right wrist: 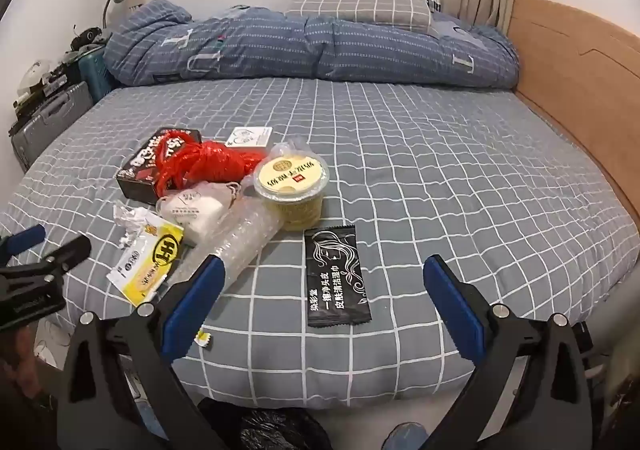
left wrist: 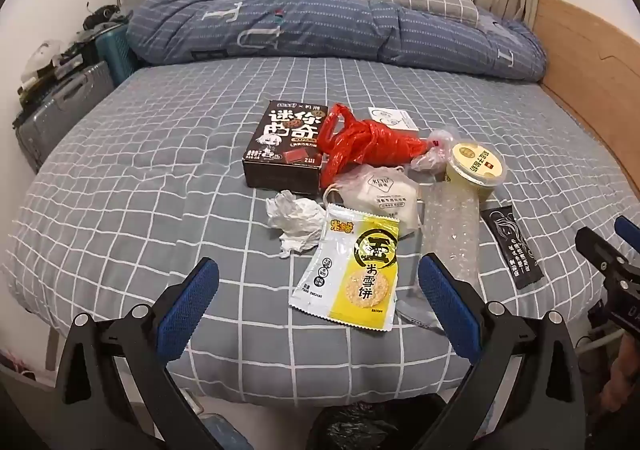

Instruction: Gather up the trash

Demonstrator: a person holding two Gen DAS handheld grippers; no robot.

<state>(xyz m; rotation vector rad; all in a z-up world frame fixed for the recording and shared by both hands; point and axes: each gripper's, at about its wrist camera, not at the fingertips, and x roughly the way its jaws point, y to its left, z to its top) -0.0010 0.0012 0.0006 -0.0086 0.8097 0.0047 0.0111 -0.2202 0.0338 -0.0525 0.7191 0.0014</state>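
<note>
Our right gripper point(right wrist: 320, 286) – fingers wide apart – sits nearest the black packet point(right wrist: 336, 276), lying lengthwise straight between them.

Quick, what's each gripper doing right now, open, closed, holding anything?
Left gripper: open, holding nothing, above the yellow snack wrapper.
Right gripper: open, holding nothing, above the black sachet.
</note>
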